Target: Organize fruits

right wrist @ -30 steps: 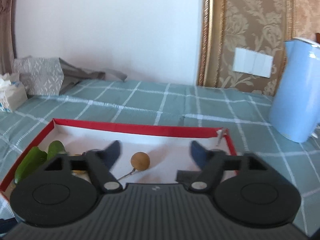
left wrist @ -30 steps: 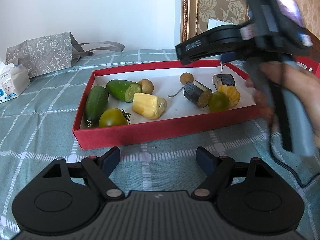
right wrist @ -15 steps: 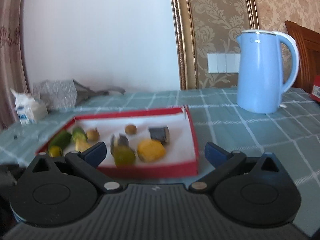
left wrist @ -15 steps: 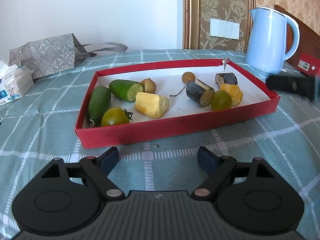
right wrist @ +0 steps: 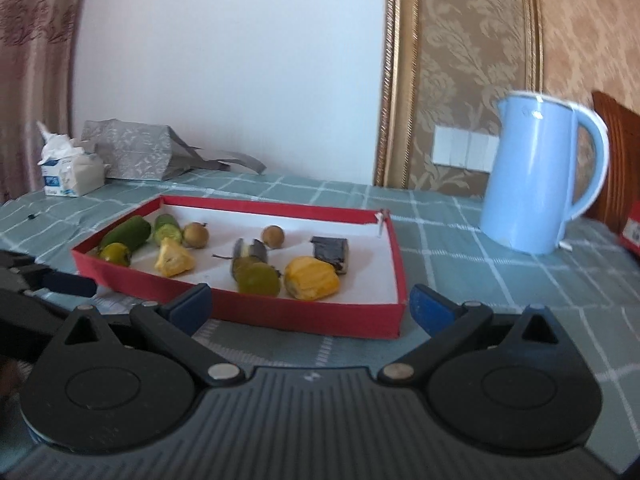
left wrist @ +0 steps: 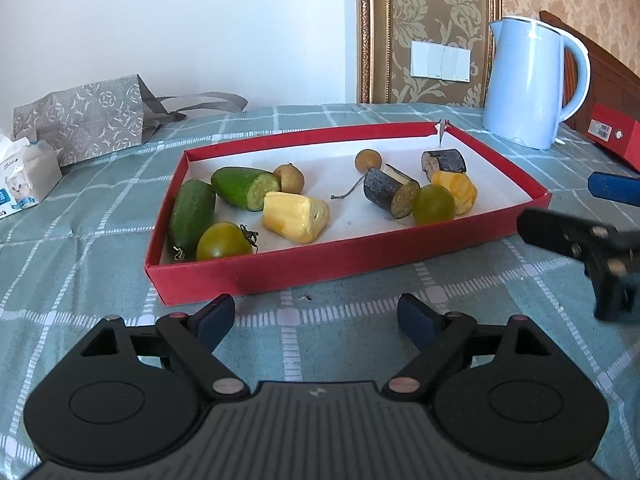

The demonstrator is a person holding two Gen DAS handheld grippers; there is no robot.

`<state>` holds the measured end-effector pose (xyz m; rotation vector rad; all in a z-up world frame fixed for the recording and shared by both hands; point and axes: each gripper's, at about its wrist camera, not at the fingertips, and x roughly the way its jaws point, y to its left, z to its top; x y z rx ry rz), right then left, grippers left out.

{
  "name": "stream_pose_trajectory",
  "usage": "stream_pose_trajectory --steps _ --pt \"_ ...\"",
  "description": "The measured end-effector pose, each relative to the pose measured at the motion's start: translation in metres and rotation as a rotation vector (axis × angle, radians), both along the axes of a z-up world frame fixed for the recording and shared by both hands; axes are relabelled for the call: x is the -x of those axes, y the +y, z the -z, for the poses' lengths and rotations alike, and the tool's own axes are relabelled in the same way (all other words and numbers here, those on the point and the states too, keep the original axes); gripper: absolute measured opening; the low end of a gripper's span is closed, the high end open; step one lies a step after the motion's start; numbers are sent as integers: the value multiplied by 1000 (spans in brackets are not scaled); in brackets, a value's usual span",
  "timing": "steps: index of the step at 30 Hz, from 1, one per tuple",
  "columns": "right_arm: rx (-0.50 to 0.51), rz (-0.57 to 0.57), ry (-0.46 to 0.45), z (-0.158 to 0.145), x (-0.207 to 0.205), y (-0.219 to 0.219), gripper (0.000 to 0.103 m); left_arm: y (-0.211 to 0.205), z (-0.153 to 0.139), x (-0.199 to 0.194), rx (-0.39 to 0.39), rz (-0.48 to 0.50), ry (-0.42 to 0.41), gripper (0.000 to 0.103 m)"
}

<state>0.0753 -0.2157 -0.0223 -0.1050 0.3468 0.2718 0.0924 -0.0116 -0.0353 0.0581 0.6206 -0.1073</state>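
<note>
Up front in the left wrist view, the left hand-held gripper (left wrist: 316,318) hangs spread and empty over the checked worktop (left wrist: 80,272), just short of the red tray (left wrist: 360,256) holding cucumber pieces (left wrist: 192,210), green tomatoes (left wrist: 224,242) and yellow chunks (left wrist: 296,216). From the right wrist view, the right hand-held gripper (right wrist: 310,306) is likewise spread, empty, near the tray's (right wrist: 304,314) front wall; a blue kettle (right wrist: 532,176) stands beyond.

A plain white wall (left wrist: 200,20) meets a beige damask-patterned wallpaper panel (left wrist: 432,12) edged by a gilt moulded frame (left wrist: 364,32), with a white multi-gang light switch (left wrist: 441,61) on it. A teal checked tablecloth (left wrist: 80,248) covers the surface; daylight is soft, and a pinkish patterned curtain (right wrist: 28,60) hangs at left.
</note>
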Motion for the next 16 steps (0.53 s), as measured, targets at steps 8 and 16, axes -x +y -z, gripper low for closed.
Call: stream_pose_trajectory --steps 8,16 --pt "80 -48 -21 4 22 14 103 0 -4 4 2 4 -37 89" --pt "106 -57 -47 3 32 19 103 3 -8 8 33 8 -69 89"
